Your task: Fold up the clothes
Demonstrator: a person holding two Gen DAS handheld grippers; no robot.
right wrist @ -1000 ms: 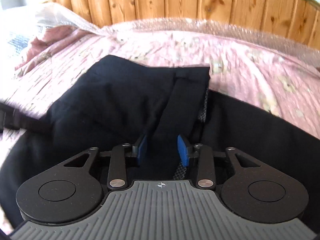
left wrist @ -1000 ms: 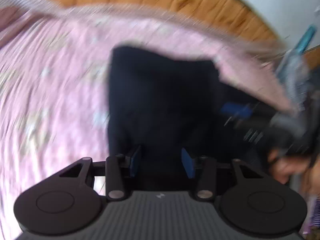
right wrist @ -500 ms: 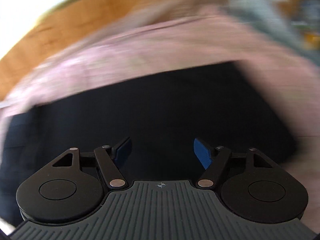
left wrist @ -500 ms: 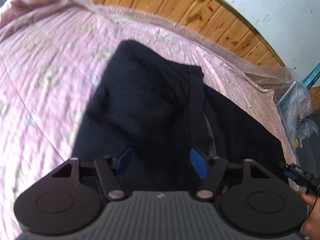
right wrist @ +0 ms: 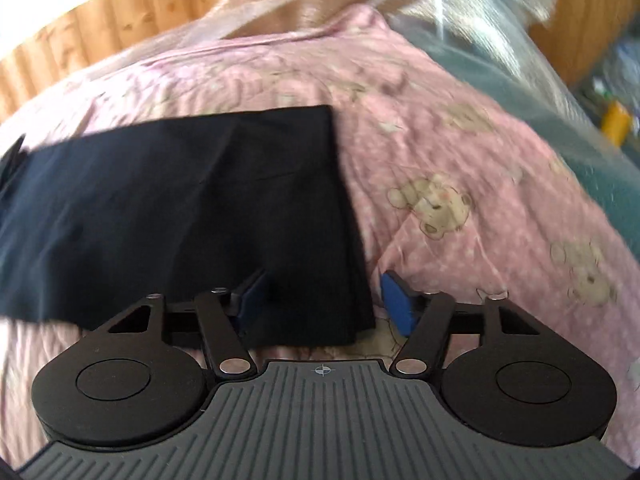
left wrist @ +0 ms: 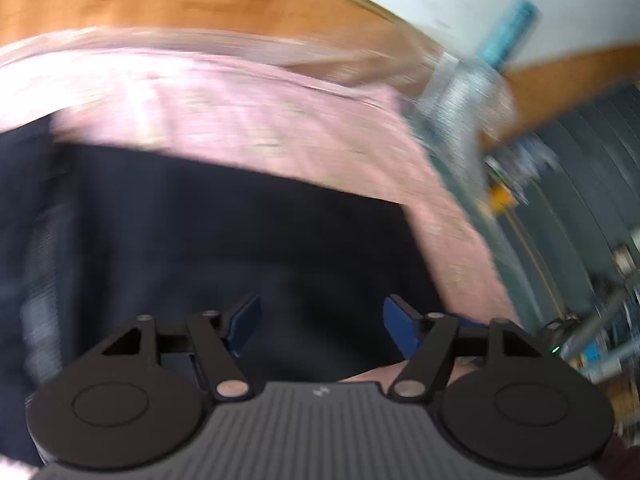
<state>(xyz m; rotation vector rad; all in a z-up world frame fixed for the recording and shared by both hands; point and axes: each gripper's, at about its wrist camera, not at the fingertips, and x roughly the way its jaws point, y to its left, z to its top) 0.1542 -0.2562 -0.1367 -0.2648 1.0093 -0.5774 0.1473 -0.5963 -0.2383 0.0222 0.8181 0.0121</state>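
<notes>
Item: dark garment [right wrist: 168, 200], lying flat on the pink bedspread [right wrist: 460, 152], its right corner nearest the right gripper [right wrist: 324, 300].

Risk: judged, a pinch catching only the top layer at that corner, or bedspread with it, would drag the fold askew.

Right gripper: angled down at the garment's corner, jaws closing, cloth between them, not yet pinched.

Left gripper [left wrist: 322, 322]: angled down over the garment's middle, jaws opening, empty; view blurred.

Both grippers off the folded waistband
</notes>
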